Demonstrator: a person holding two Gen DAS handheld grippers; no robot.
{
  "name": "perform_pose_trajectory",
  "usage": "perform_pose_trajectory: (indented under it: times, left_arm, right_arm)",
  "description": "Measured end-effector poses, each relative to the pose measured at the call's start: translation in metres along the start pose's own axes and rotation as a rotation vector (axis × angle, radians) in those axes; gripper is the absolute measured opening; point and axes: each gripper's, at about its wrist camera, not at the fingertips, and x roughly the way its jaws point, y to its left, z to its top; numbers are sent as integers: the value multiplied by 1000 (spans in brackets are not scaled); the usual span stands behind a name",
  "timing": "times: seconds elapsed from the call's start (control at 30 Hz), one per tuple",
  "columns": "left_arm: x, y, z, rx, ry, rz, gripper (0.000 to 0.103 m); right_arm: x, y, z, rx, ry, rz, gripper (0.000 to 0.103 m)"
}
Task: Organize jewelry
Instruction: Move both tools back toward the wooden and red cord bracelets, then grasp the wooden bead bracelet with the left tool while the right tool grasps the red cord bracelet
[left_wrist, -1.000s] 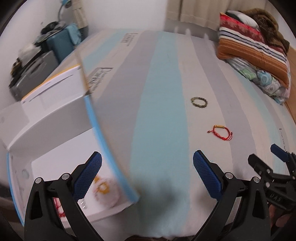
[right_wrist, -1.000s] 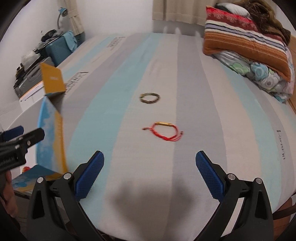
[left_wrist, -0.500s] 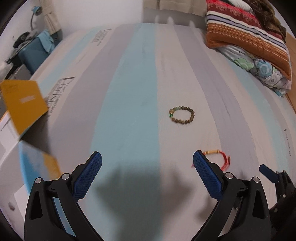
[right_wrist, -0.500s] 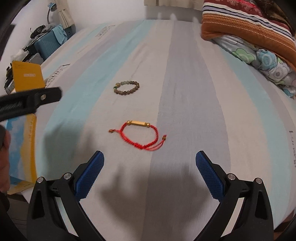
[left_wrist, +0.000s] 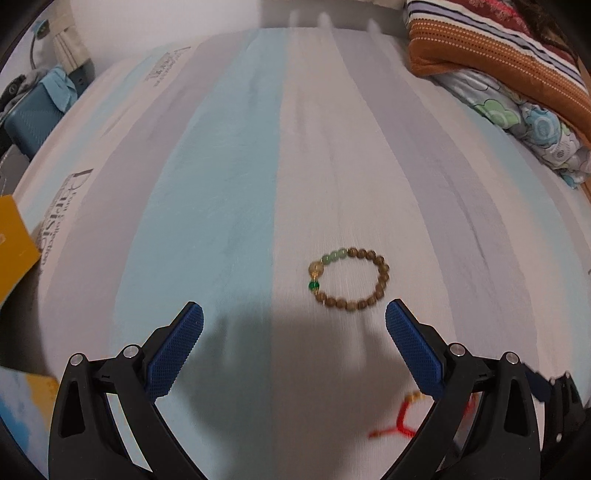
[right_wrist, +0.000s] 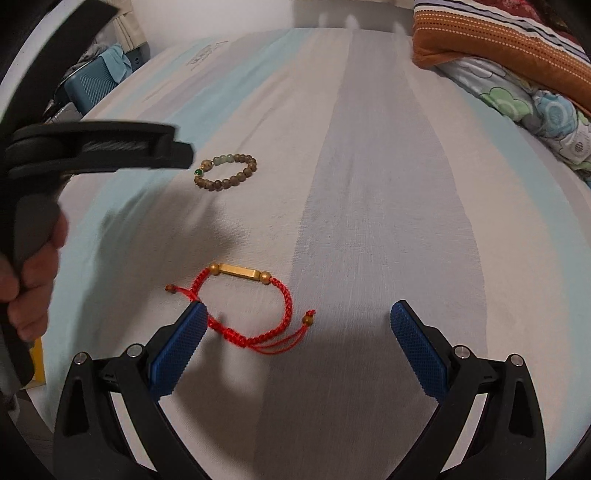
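A brown bead bracelet (left_wrist: 380, 275) with a few green beads lies flat on the striped mattress (left_wrist: 236, 184), just ahead of my left gripper (left_wrist: 294, 343), which is open and empty. The same bead bracelet (right_wrist: 249, 170) shows further off in the right wrist view. A red cord bracelet (right_wrist: 255, 306) with a gold bar lies between and just ahead of the blue fingers of my right gripper (right_wrist: 299, 339), open and empty; its left pad (right_wrist: 177, 343) sits close to the cord. Part of the red cord bracelet (left_wrist: 397, 428) shows blurred at the lower right of the left wrist view.
Folded blankets and a floral quilt (right_wrist: 517, 74) are piled at the far right of the bed. A yellow box flap (left_wrist: 13, 243) sticks in at the left edge. A blue case (right_wrist: 92, 85) stands beyond the bed's left side. A person's hand (right_wrist: 29, 280) holds the left tool.
Both grippers have moved forward and lower over the mattress. The left one swung away from the open white box toward the bead bracelet; the right one closed in on the red cord bracelet.
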Motion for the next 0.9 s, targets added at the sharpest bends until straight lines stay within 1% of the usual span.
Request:
perform_pose_trajectory:
  times: [0.07,0.13,0.2,0.33,0.43,0.47,0.53,0.6,0.63,0.67,0.7,0.73,0.8,0.83,0.9]
  left_arm:
    - [9,-2,4,2,4,-1,97]
    - [19,-3,7,7,8,8,97]
    - [27,-3,9,4,10,8,97]
    - [40,-6,10,7,19,5,95]
    - [49,-6,8,15,28,8,90]
    - [52,-7,9,14,32,5,86]
    - [55,-6,8,7,36,-3,84]
    - [55,-6,8,12,35,-9,75]
    - [55,-7,8,17,36,-10,72]
    - [54,-8,8,25,37,-12,64]
    - [54,-9,8,30,38,-11,59]
    - [54,-10,8,32,39,-9,56]
    - [53,-10,7,30,41,-15,48]
    - [52,-10,7,30,41,-14,46]
    - [50,-11,5,32,39,-18,37]
  right_arm:
    - [5,1,-1,-8,0,12,93]
    - [10,2,-1,-18,3,18,87]
    - [15,3,-1,-25,6,30,85]
    - [18,7,1,-25,-11,47,85]
    - [21,10,4,-25,-21,53,85]
    - [23,12,4,-30,-24,47,85]
    - [25,16,5,-38,-32,41,79]
    - [26,20,4,-57,-36,33,70]
    - [27,22,4,-69,-38,28,68]
    - [28,24,4,-82,-41,22,61]
    - [28,25,4,-89,-44,21,54]
    - [28,26,3,-93,-46,24,50]
    - [27,27,3,-100,-46,28,38]
    - [27,27,2,-100,-47,29,32]
    - [26,27,1,-96,-48,26,23]
